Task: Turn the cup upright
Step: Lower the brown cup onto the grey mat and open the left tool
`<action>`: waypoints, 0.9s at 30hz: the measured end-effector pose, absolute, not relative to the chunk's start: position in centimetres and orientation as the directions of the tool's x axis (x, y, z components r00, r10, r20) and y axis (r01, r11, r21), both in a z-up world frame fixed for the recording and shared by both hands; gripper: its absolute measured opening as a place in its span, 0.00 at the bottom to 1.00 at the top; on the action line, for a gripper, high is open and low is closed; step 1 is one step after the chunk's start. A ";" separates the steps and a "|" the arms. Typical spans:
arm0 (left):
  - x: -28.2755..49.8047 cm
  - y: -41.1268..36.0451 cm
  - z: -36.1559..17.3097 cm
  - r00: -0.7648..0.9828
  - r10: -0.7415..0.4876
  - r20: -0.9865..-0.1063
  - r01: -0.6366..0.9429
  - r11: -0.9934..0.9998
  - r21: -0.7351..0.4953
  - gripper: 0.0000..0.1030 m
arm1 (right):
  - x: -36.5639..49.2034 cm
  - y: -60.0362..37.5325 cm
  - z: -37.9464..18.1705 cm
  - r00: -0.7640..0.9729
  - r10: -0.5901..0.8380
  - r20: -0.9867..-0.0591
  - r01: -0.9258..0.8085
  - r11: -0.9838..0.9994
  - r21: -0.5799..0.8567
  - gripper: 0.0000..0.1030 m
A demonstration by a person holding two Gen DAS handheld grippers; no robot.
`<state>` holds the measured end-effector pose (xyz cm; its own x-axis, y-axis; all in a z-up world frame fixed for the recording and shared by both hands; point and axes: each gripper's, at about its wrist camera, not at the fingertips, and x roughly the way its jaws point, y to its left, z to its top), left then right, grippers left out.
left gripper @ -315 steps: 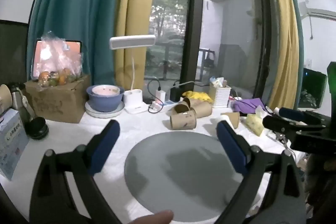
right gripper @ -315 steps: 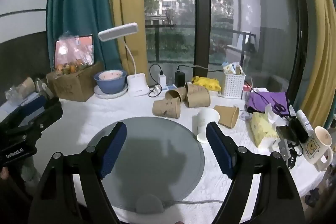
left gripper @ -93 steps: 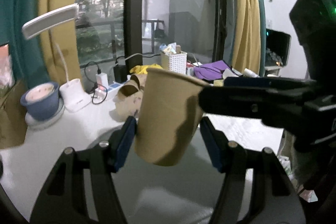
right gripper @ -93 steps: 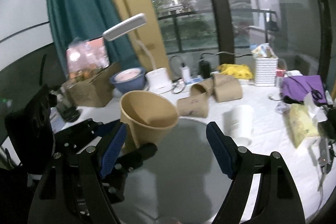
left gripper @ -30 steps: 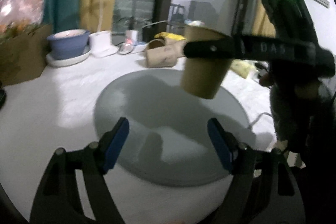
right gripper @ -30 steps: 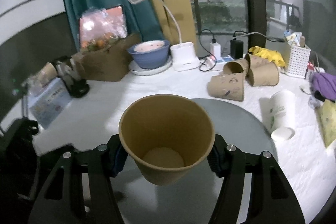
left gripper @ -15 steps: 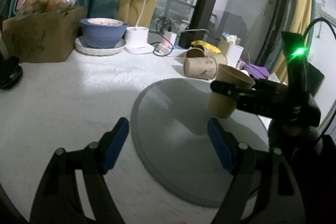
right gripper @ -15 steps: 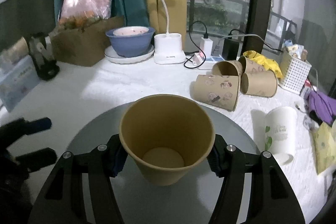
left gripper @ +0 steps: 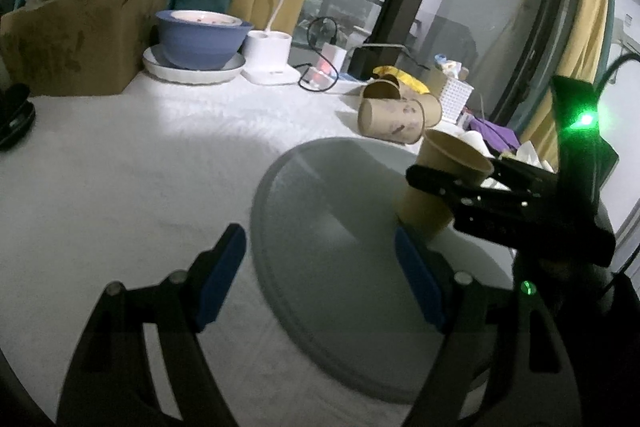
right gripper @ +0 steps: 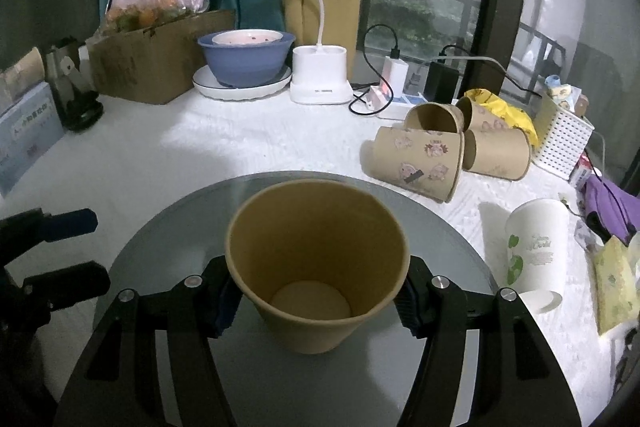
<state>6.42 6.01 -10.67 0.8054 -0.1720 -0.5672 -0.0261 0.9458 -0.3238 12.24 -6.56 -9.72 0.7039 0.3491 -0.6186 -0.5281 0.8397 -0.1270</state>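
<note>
**Inspector:** Start with what is closest. What does the right gripper [right gripper: 316,297] have?

**Assistant:** Its blue pads are closed against both sides of the brown paper cup [right gripper: 316,263], just under the rim. The mouth faces up and the inside of the base is visible. The cup sits over the grey round mat [right gripper: 160,227].

**Inspector:** The left gripper [left gripper: 320,279]?

**Assistant:** Spread wide and holding nothing, low over the near edge of the mat [left gripper: 332,227]. It plays no part in the grip.

**Inspector:** What does the step in hand call for?

**Assistant:** My judgement: the turn is done and only the set-down remains. Bring the base flat to the mat before letting go, and part the pads evenly so neither side drags the thin wall. The cup looks light and easy to tip.

**Inspector:** Is the base on the mat?

**Assistant:** The right wrist view cannot say; it looks down into the mouth. The left wrist view shows the cup [left gripper: 440,187] from the side, leaning somewhat, the lower part close to the mat, but I cannot tell whether it touches.

**Inspector:** Farther out?

**Assistant:** The right view shows a white cup [right gripper: 536,255] just beside the mat, mouth down, and printed brown cups [right gripper: 416,159] lying on their sides beyond it. Behind those, a blue bowl [right gripper: 246,59] on a plate, with a cardboard box [right gripper: 160,67] beside it.
</note>
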 end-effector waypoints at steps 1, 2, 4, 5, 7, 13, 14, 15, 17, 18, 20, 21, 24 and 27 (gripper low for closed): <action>6.4 6.0 -10.7 0.806 -0.172 -0.566 -0.027 0.945 -0.325 0.76 | 12.2 -6.6 -9.8 0.703 0.346 -0.622 -0.528 0.840 -0.128 0.64; 6.4 6.0 -10.6 0.807 -0.171 -0.566 -0.028 0.945 -0.325 0.76 | 12.2 -6.6 -9.8 0.702 0.342 -0.625 -0.525 0.841 -0.130 0.64; 6.5 6.1 -10.7 0.807 -0.173 -0.565 -0.027 0.945 -0.327 0.76 | 12.2 -6.6 -9.9 0.701 0.334 -0.630 -0.520 0.844 -0.132 0.64; 6.5 6.0 -10.7 0.807 -0.172 -0.565 -0.027 0.945 -0.327 0.76 | 12.3 -6.7 -9.9 0.703 0.330 -0.630 -0.517 0.846 -0.133 0.64; 6.4 6.0 -10.6 0.808 -0.173 -0.563 -0.026 0.944 -0.328 0.76 | 12.2 -6.7 -10.0 0.702 0.325 -0.633 -0.513 0.848 -0.133 0.64; 6.5 5.9 -10.7 0.809 -0.175 -0.561 -0.022 0.945 -0.326 0.76 | 11.9 -6.6 -10.2 0.700 0.315 -0.641 -0.511 0.848 -0.141 0.65; 6.4 5.9 -10.7 0.810 -0.175 -0.560 -0.021 0.945 -0.325 0.76 | 11.9 -6.7 -10.2 0.701 0.313 -0.641 -0.507 0.850 -0.139 0.65; 6.4 5.9 -10.7 0.810 -0.173 -0.560 -0.022 0.946 -0.324 0.76 | 11.8 -6.8 -10.1 0.703 0.311 -0.639 -0.502 0.854 -0.137 0.65; 6.5 6.0 -10.7 0.811 -0.171 -0.559 -0.023 0.946 -0.322 0.76 | 11.8 -7.0 -10.1 0.705 0.308 -0.639 -0.494 0.859 -0.131 0.66; 6.4 6.0 -10.6 0.812 -0.168 -0.558 -0.024 0.947 -0.320 0.76 | 11.8 -7.0 -10.2 0.705 0.307 -0.639 -0.492 0.861 -0.129 0.66; 6.4 6.0 -10.5 0.813 -0.163 -0.558 -0.026 0.949 -0.314 0.76 | 11.6 -7.1 -10.2 0.702 0.307 -0.643 -0.492 0.862 -0.125 0.67; 6.4 6.0 -10.5 0.813 -0.160 -0.559 -0.027 0.950 -0.311 0.76 | 11.5 -7.1 -10.2 0.701 0.309 -0.643 -0.494 0.861 -0.125 0.67; 6.3 5.9 -10.4 0.816 -0.150 -0.558 -0.028 0.954 -0.298 0.76 | 11.3 -7.1 -10.2 0.696 0.307 -0.649 -0.494 0.861 -0.122 0.71; 6.1 5.7 -10.2 0.819 -0.143 -0.556 -0.027 0.958 -0.286 0.76 | 11.0 -7.5 -9.9 0.699 0.312 -0.643 -0.488 0.866 -0.110 0.75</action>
